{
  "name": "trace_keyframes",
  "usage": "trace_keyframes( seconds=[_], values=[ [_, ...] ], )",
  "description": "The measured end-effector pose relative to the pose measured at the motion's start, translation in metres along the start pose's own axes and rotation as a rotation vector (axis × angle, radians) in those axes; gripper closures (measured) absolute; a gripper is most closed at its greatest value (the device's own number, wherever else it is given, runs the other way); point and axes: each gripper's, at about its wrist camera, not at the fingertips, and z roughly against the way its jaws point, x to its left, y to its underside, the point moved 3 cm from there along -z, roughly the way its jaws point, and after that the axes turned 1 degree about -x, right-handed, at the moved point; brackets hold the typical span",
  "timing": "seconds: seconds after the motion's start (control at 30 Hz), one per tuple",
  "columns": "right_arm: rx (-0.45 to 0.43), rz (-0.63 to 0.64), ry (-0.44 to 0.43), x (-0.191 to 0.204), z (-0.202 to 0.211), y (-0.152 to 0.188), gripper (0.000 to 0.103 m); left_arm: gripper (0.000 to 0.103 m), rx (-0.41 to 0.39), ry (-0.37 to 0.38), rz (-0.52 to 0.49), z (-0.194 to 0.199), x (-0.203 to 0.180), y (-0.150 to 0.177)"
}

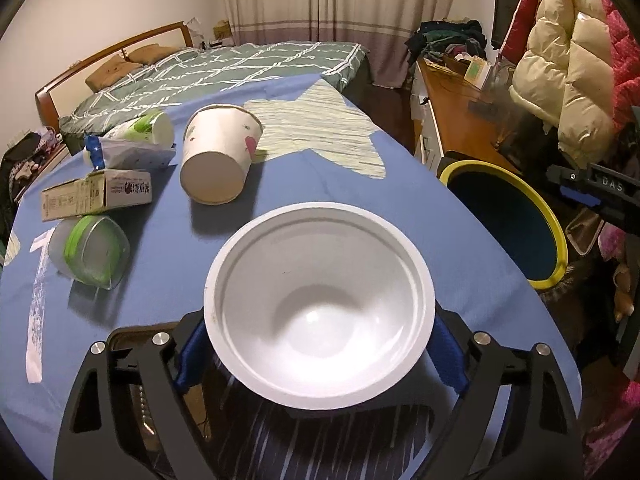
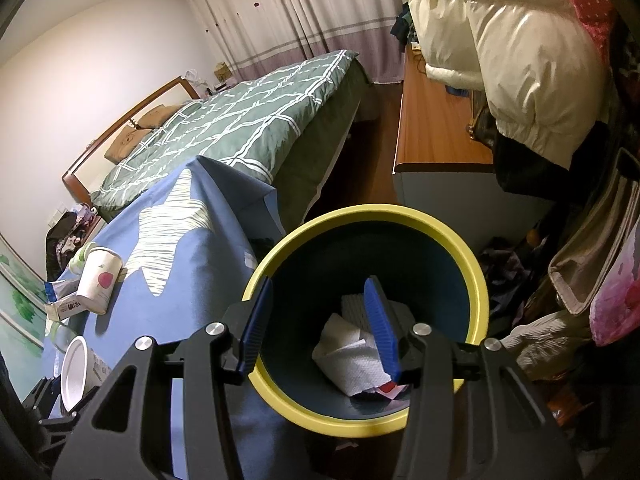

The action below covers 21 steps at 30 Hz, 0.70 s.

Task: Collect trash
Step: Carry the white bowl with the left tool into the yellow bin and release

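A white plastic bowl sits between the blue pads of my left gripper, which press on its sides just above the blue tablecloth; the same bowl shows at the lower left of the right wrist view. My right gripper hangs open over the yellow-rimmed dark bin, with nothing between its fingers. Crumpled white paper lies at the bottom of the bin. In the left wrist view the bin stands off the table's right edge.
On the cloth lie a tipped paper cup, a green-printed cup, a blue-white wrapper, a carton and a green-rimmed clear tub. A bed is behind; a wooden desk and hanging coats are right.
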Motion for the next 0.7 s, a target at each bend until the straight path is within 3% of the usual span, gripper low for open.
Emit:
trace_keyframes(
  seconds=[0.2, 0.7],
  values=[
    [-0.007, -0.004, -0.008, -0.002, 0.000, 0.003, 0.057, 0.021, -0.018, 0.004, 0.009, 0.004, 0.000, -0.005],
    [-0.020, -0.029, -0.024, -0.023, 0.012, 0.016, 0.057, 0.021, -0.086, 0.019, 0.032, 0.037, -0.005, -0.035]
  ],
)
